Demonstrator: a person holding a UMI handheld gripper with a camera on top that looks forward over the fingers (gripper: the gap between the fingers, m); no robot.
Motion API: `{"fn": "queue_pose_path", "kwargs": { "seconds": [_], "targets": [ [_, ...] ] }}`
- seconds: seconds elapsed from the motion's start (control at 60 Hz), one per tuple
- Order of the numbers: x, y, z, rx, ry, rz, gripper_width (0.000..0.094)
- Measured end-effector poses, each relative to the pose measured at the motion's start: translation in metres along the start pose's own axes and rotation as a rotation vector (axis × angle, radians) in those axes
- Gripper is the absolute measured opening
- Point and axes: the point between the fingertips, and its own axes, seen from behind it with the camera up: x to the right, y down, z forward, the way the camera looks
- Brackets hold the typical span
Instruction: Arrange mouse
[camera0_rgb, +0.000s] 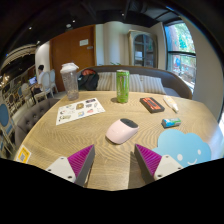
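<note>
A white computer mouse (121, 130) lies on the round wooden table (100, 150), just ahead of my fingers and a little beyond them. My gripper (113, 160) is open and empty, with its magenta pads (78, 160) spread wide on either side of bare table. The mouse is not between the fingers; a short gap of table separates it from the fingertips.
A green can (122, 85) stands at the far middle. A clear plastic jug (69, 80) stands far left beside a printed sheet (79, 109). A red-black item (152, 104), a teal object (171, 123) and a light-blue cloud-shaped mat (184, 148) lie to the right.
</note>
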Motion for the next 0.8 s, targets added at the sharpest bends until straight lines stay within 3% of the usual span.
{"fn": "queue_pose_path", "kwargs": {
  "seconds": [0.1, 0.533, 0.65, 0.717, 0.8],
  "targets": [
    [0.006, 0.001, 0.025, -0.047, -0.005, 0.028, 0.084],
    [0.014, -0.045, 0.095, -0.078, 0.034, 0.01, 0.0824],
    [0.012, -0.048, 0.1, -0.076, 0.035, 0.015, 0.0736],
    [0.014, -0.048, 0.1, -0.063, 0.039, 0.015, 0.0557],
    [0.015, -0.049, 0.1, -0.044, 0.034, 0.011, 0.0542]
  ]
}}
